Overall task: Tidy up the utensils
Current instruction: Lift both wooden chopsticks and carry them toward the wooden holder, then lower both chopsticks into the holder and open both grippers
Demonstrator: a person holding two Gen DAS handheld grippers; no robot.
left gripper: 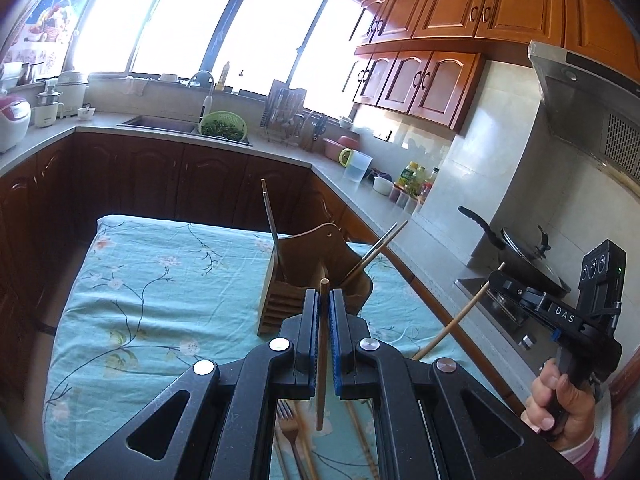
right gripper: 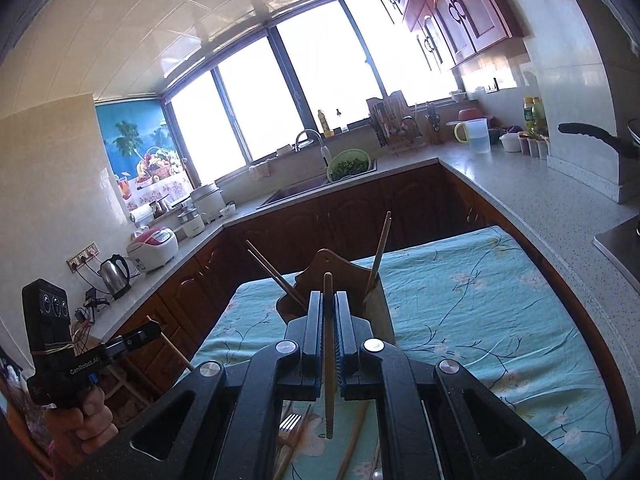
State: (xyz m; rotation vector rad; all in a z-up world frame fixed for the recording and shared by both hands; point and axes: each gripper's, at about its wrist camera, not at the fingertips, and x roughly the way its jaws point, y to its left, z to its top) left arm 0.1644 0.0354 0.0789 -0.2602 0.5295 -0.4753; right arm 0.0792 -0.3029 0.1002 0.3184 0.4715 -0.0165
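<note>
Both grippers, left gripper [left gripper: 324, 294] and right gripper [right gripper: 329, 294], each clamp one chopstick [left gripper: 321, 356] just short of the wooden holder [left gripper: 304, 264], so dropping them in looks next.

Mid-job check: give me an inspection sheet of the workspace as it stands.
Surface: table under a floral cloth.
Job's things: wooden holder with chopsticks standing in it; fork and loose chopsticks on the cloth.
Clutter: nothing seen on the cloth.
Grippers: left gripper shut on a dark chopstick; right gripper shut on a light chopstick.
Cables: kettle lead by the wall socket.
Surroundings: sink, colander, pan.
</note>
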